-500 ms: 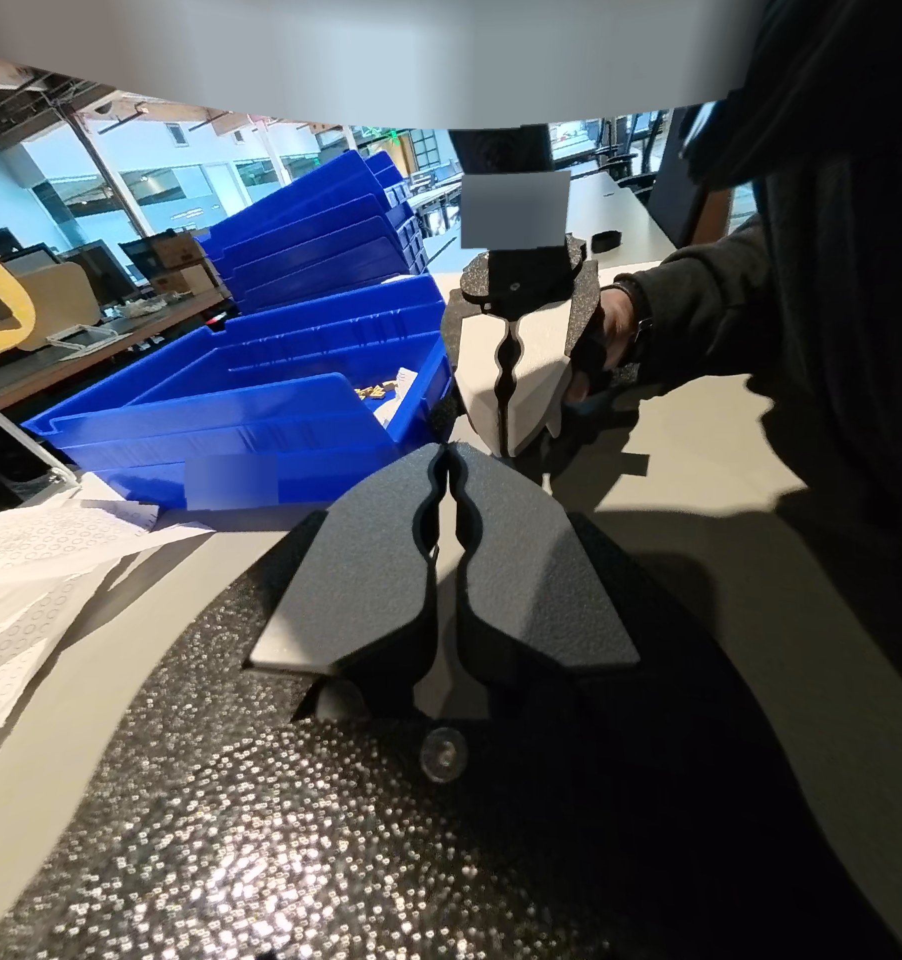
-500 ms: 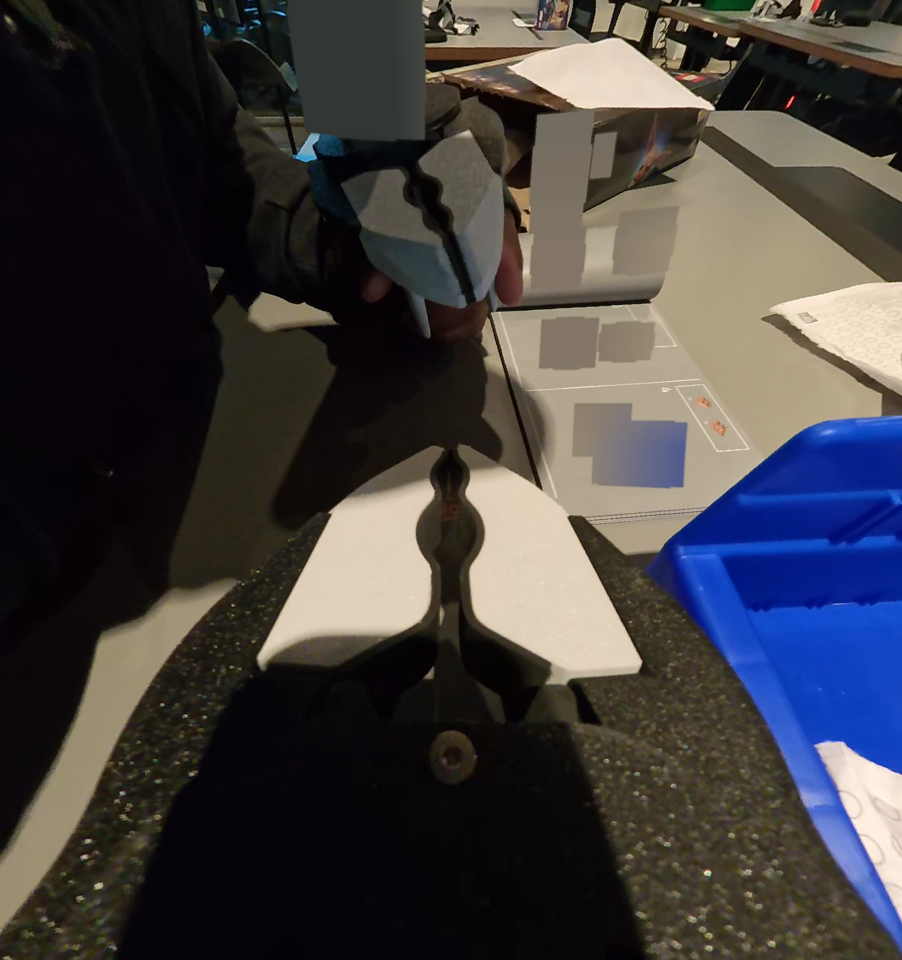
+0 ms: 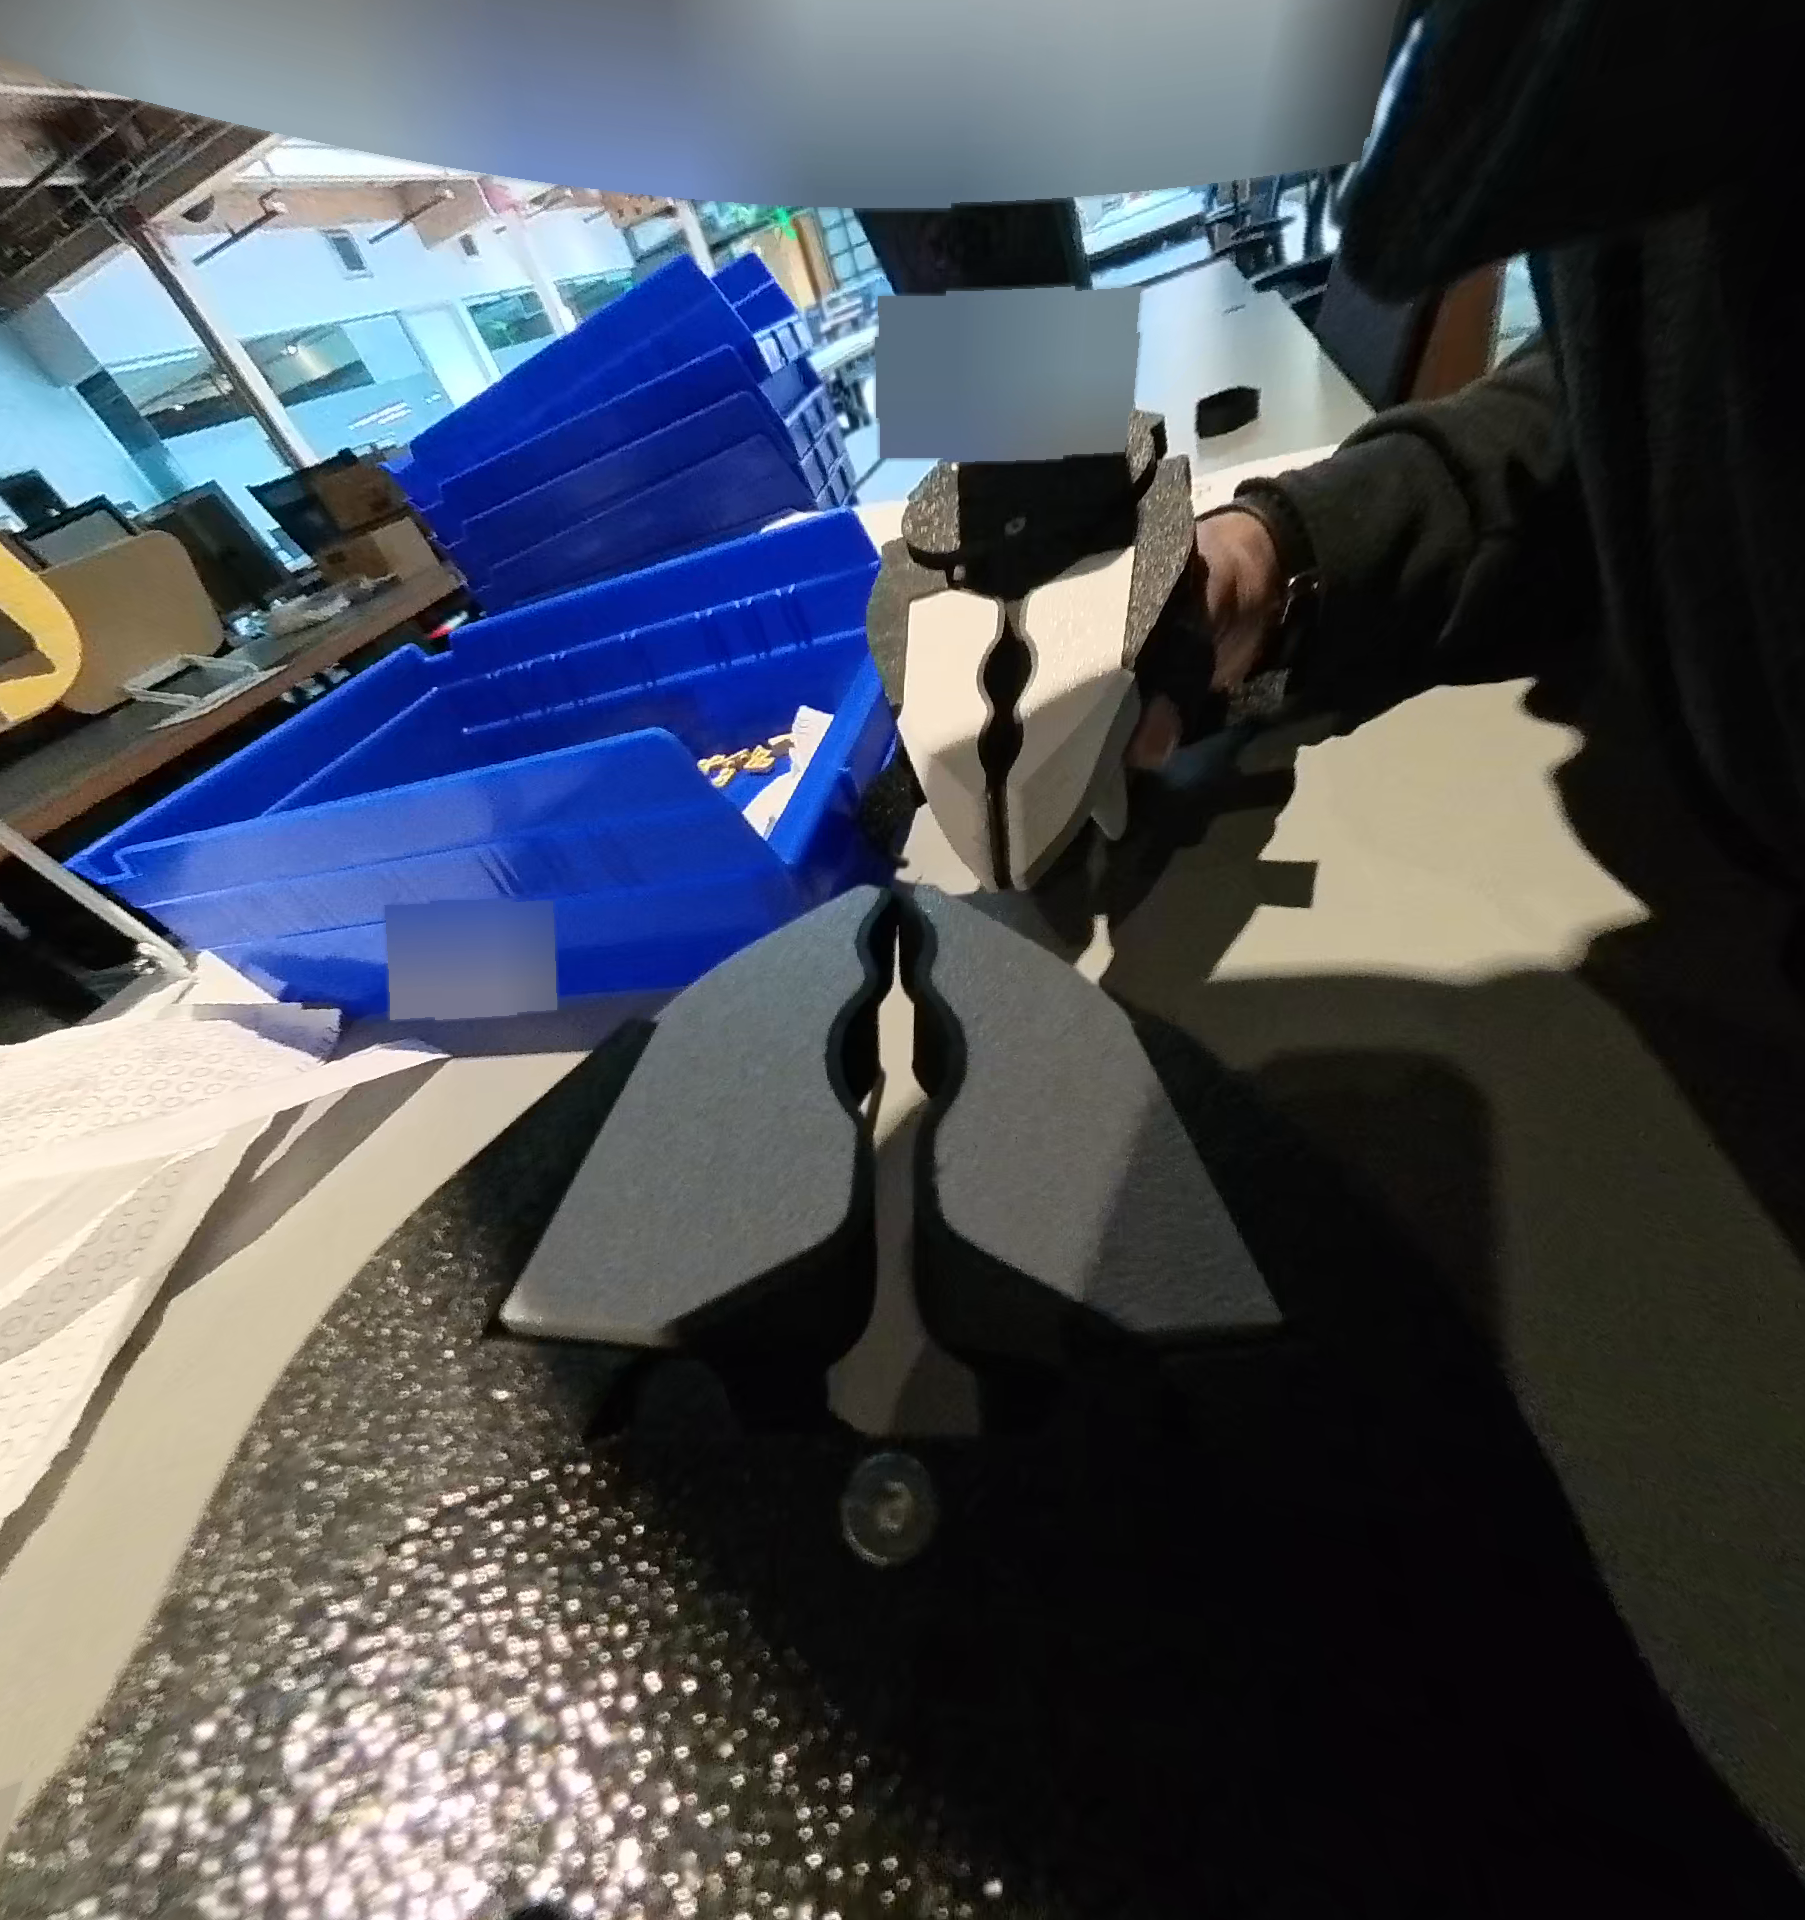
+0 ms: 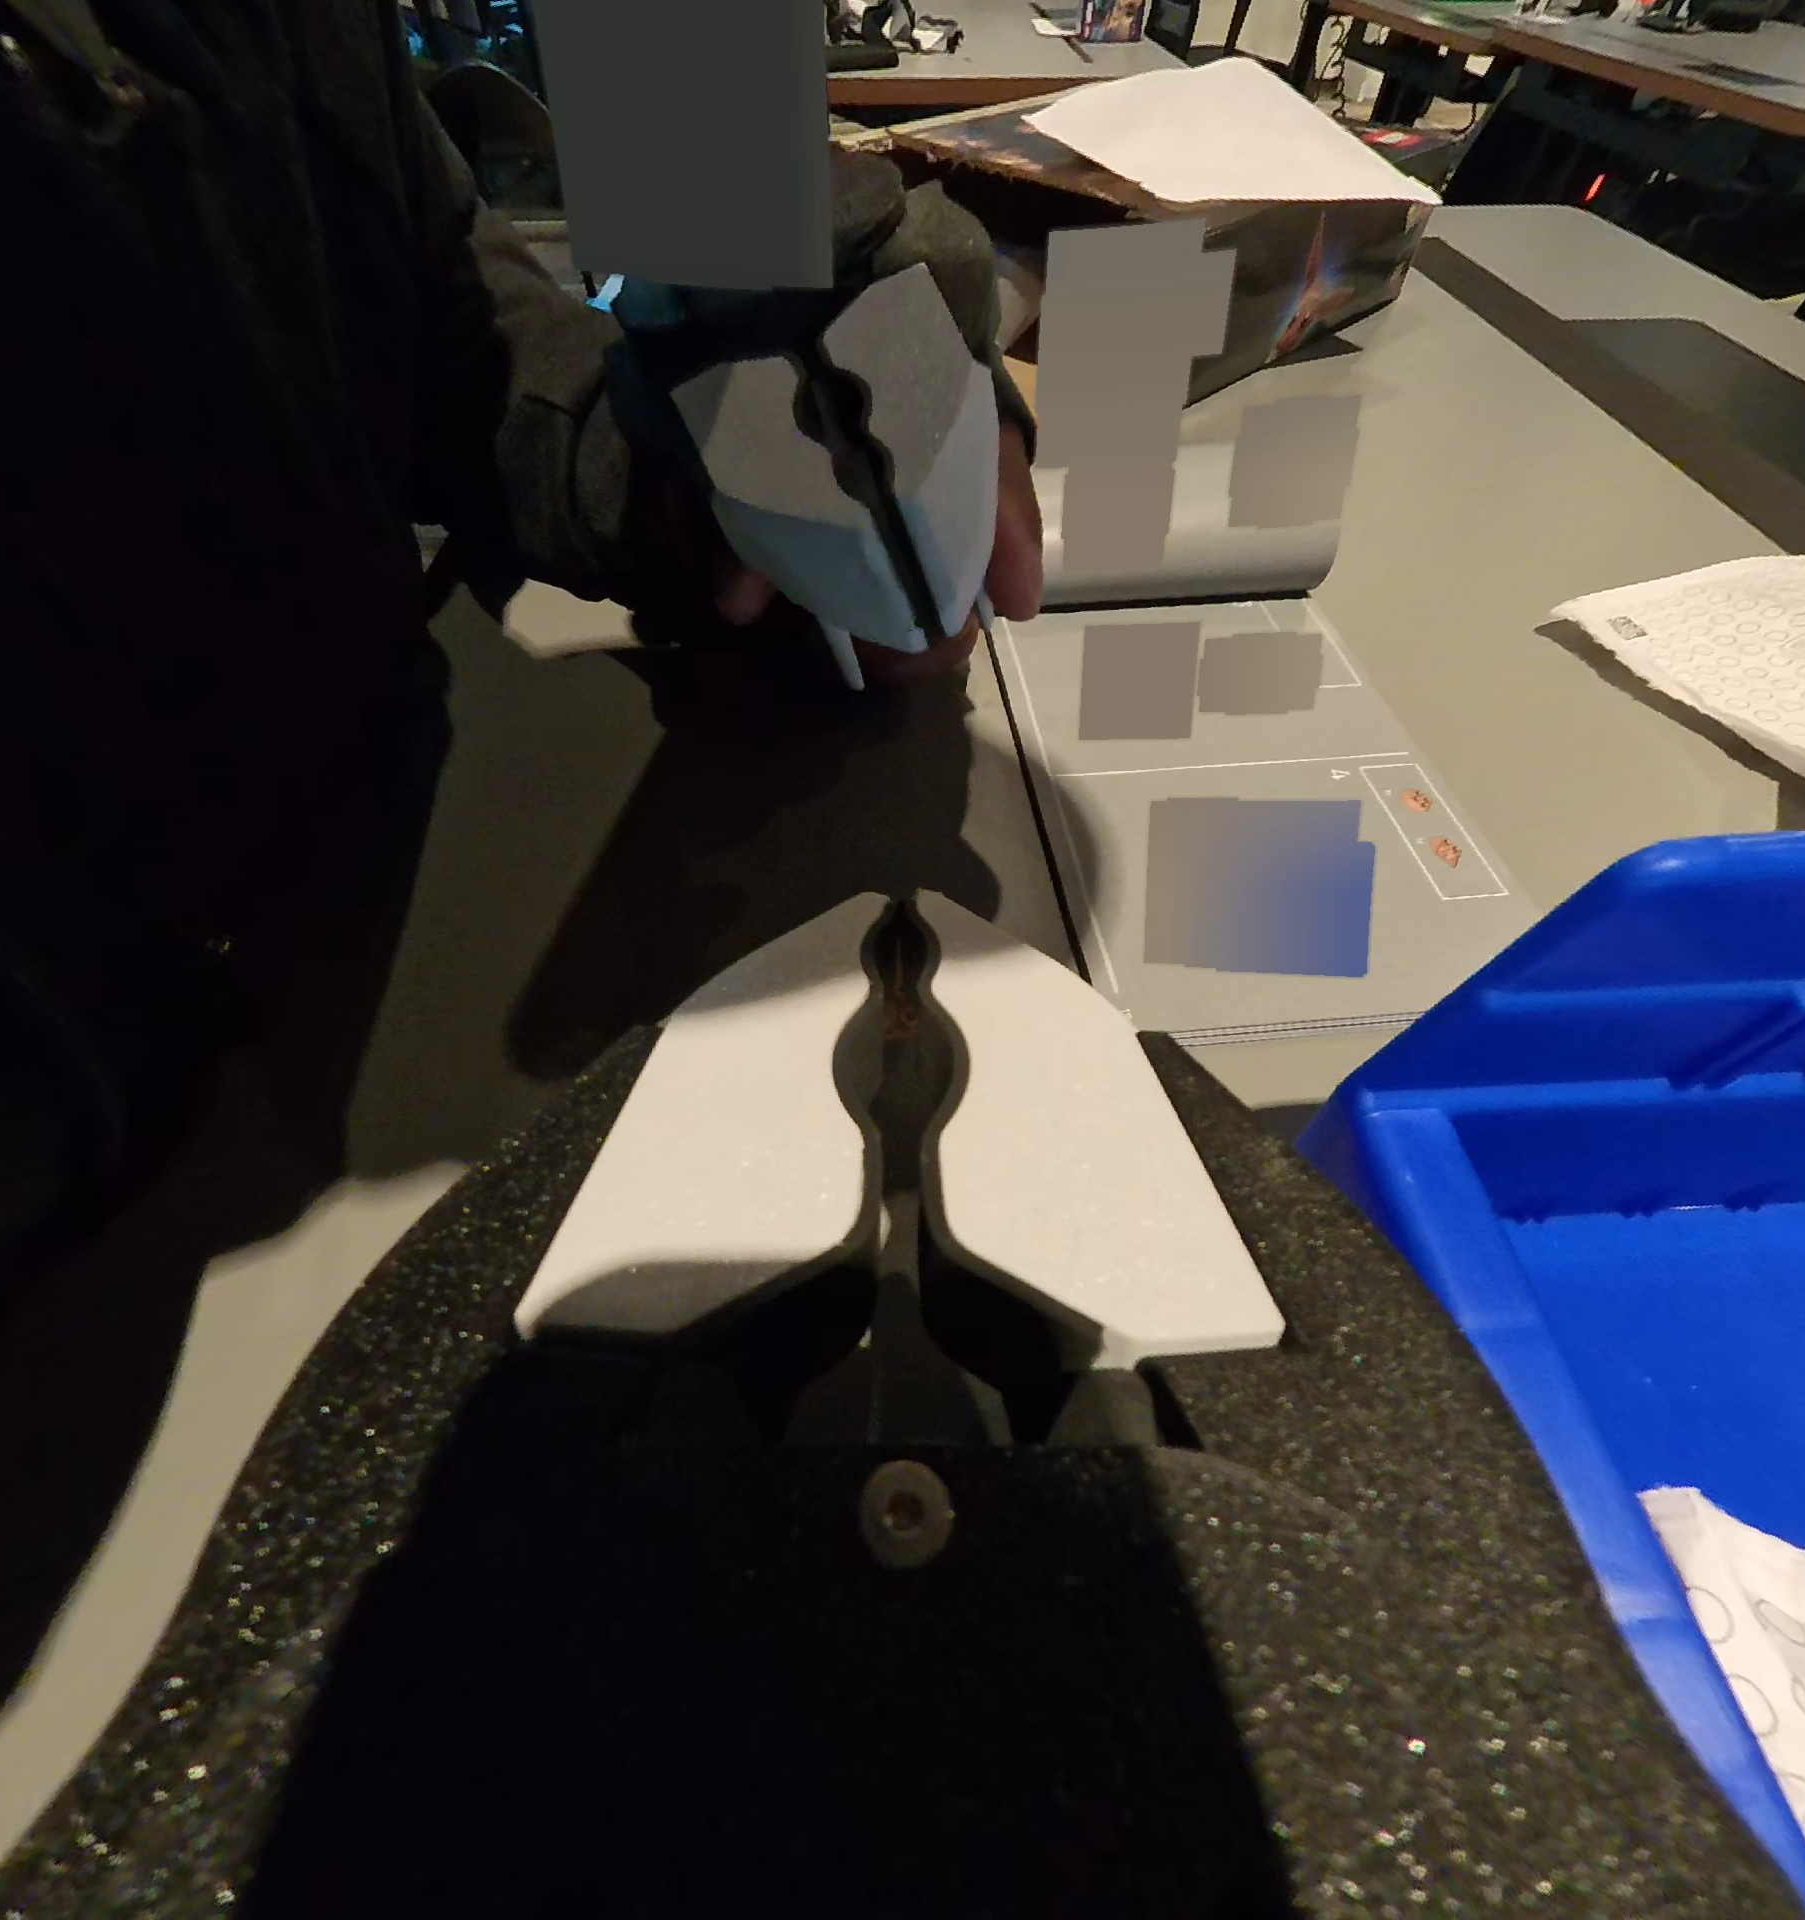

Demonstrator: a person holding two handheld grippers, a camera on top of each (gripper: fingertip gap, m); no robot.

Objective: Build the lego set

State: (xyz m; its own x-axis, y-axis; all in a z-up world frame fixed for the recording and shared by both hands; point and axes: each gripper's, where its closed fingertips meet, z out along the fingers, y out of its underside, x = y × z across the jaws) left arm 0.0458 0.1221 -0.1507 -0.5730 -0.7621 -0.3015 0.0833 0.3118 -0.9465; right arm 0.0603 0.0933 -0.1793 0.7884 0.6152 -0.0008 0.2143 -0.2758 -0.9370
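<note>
Right wrist view, nearest: the right gripper (image 4: 903, 914) is clenching, its fingers drawn together on a small reddish-brown lego piece (image 4: 896, 1020) that is sitting in the scalloped gap just behind the tips. The piece is too small and shadowed to tell its long axis or which way it is pointing. The gripper itself is pointing forward over the grey table (image 4: 1552, 499).

To its right, a blue bin (image 4: 1604, 1143) is standing at the table edge, holding a white patterned paper bag (image 4: 1760, 1683) in its near compartment. Beyond the fingertips, an open instruction booklet (image 4: 1417, 727) is lying flat. Farther off, a cardboard box (image 4: 1313, 249) is lying with its flap open.

Left wrist view, nearest: the left gripper (image 3: 903, 909) is clenching too, tips meeting; I cannot tell whether anything is between them. It is facing the right gripper's tips, which are hanging just beyond and pointing down at the table. A hand (image 3: 1230, 592) is gripping that tool's handle.

To the left, a divided blue bin (image 3: 565, 831) is holding small golden-brown pieces (image 3: 742, 761) and a scrap of white paper in its far compartment. Behind it, more blue bins (image 3: 617, 436) are standing stacked.
</note>
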